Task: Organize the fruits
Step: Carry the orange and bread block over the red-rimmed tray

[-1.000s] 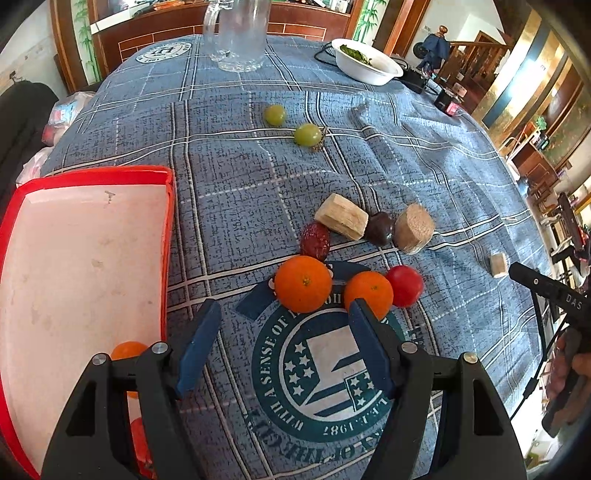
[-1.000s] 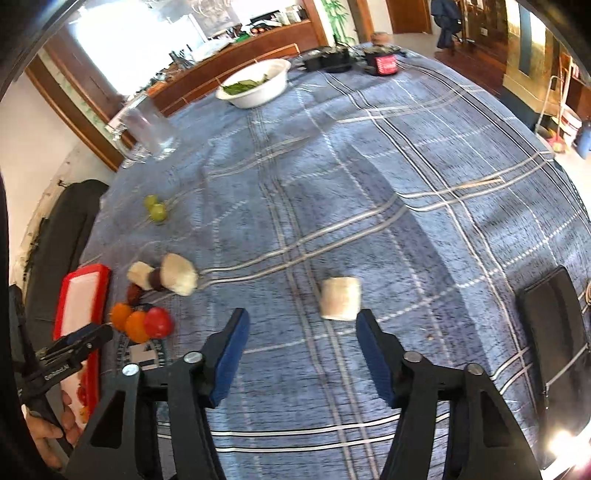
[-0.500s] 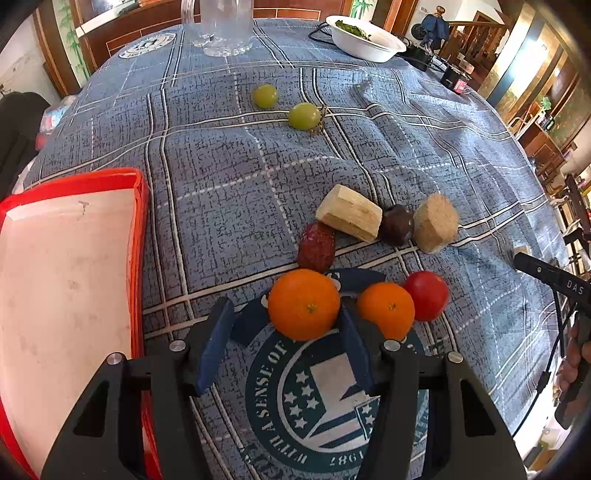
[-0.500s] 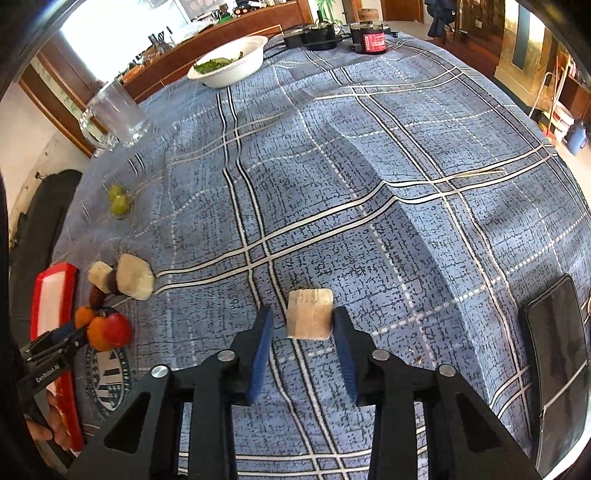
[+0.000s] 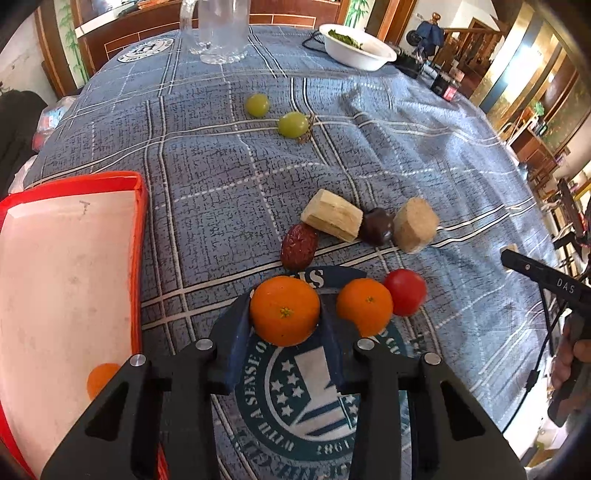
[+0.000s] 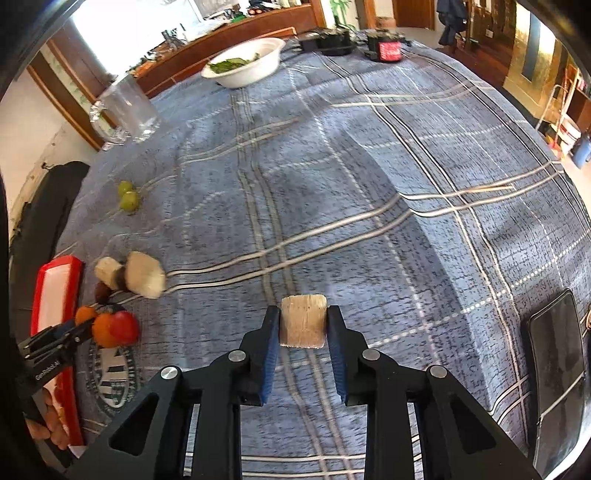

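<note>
My left gripper [image 5: 284, 317] is shut on an orange [image 5: 284, 309] over the blue tablecloth. A second orange [image 5: 364, 306] and a red tomato [image 5: 405, 291] lie just right of it. A red date [image 5: 298, 245], two pale cane pieces [image 5: 332, 220] [image 5: 414, 224] and a dark fruit [image 5: 376, 231] lie beyond, with two green grapes [image 5: 293, 124] farther off. The red tray [image 5: 138, 229] at left holds an orange [image 5: 100, 377]. My right gripper [image 6: 303, 325] is shut on a pale cane piece [image 6: 303, 325].
A glass mug [image 5: 221, 29] and a white bowl of greens [image 5: 356, 46] stand at the table's far side. Dark boxes [image 6: 384, 50] sit near the far edge. A black phone [image 6: 557, 365] lies at right in the right wrist view.
My left gripper moved forward and closed on the nearer orange. My right gripper moved forward and closed on the cane piece.
</note>
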